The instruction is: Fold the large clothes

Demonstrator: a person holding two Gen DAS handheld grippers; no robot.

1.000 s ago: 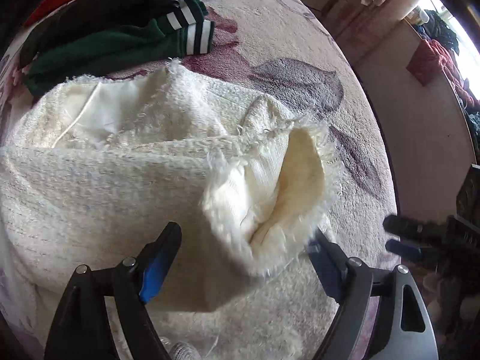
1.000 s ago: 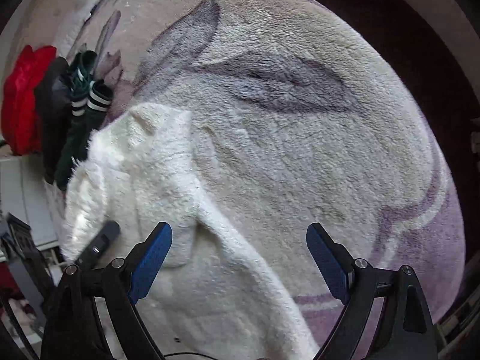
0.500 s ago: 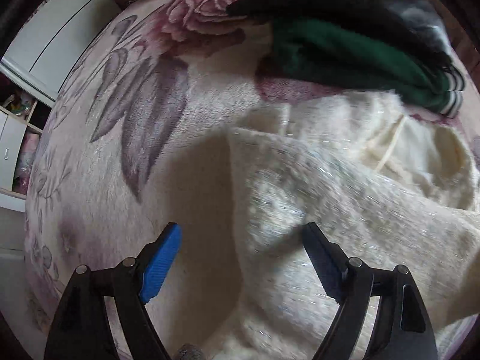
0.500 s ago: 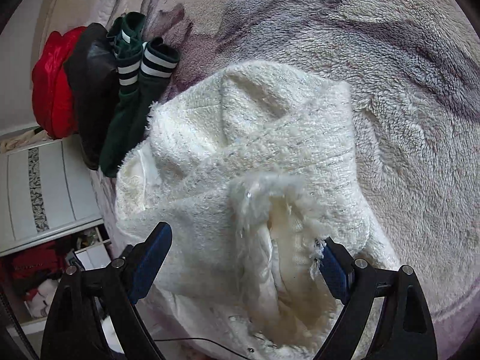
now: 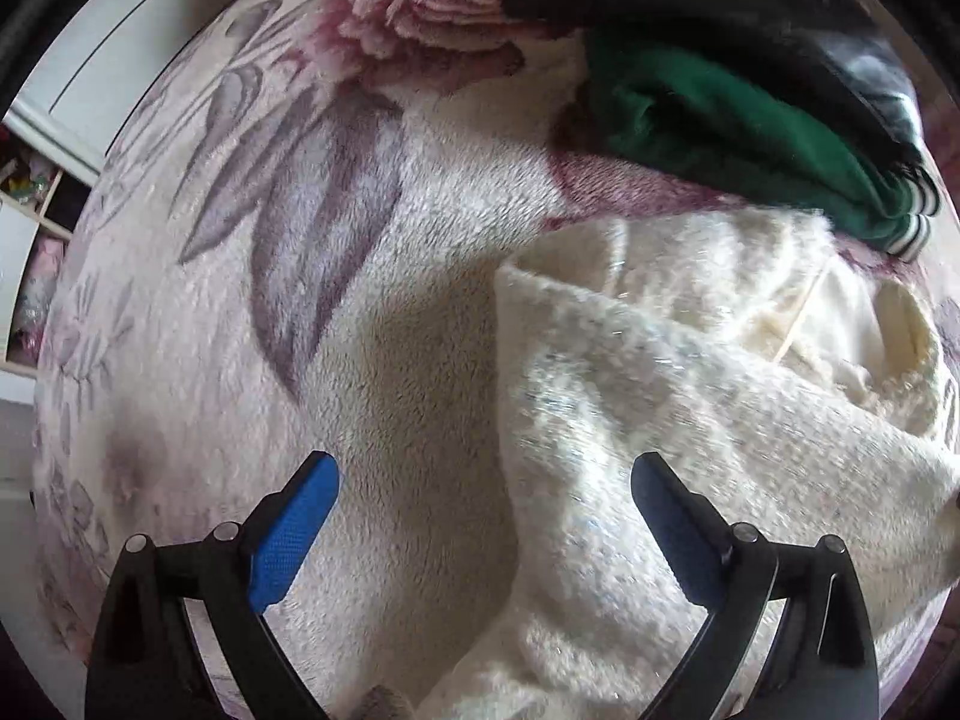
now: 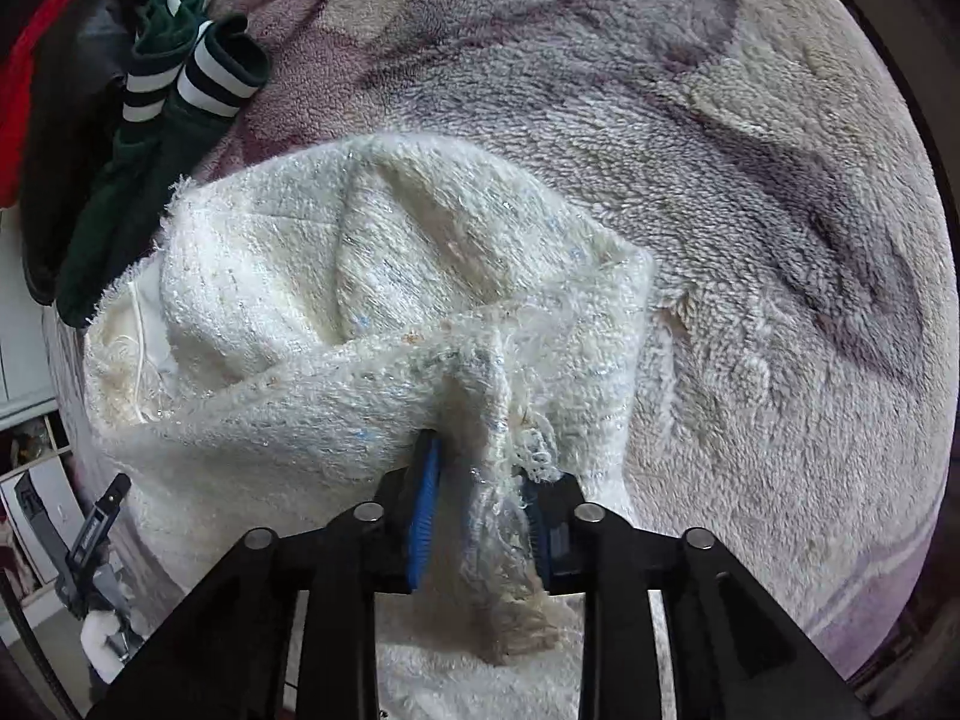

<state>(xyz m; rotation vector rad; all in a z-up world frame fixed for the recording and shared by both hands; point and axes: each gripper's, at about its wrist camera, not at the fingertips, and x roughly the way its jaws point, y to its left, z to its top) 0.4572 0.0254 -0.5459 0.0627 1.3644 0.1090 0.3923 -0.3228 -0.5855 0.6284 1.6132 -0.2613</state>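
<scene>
A cream fuzzy garment (image 5: 690, 420) lies crumpled on a floral fleece blanket (image 5: 390, 360). My left gripper (image 5: 485, 468) points down over the garment's left edge. Its jaws are opening wide, and its blue pads touch nothing; the fabric edge lies below, between them. In the right wrist view the same cream garment (image 6: 360, 276) bunches up toward my right gripper (image 6: 480, 462). Its jaws are closing on a frayed cuff, and the pads pinch the fabric from both sides. The cuff's loose end hangs out behind the pads.
A green garment with white-striped cuffs (image 6: 150, 138) lies at the blanket's far side, seen also as a green garment (image 5: 720, 120) beside a black one (image 5: 720, 6). Red cloth (image 6: 24, 78) lies beyond. A white cabinet (image 5: 120, 60) stands past the blanket's edge.
The left gripper swung from the frayed cuff to the garment's left edge and spread its jaws wider. The right gripper came over the cuff and closed on it.
</scene>
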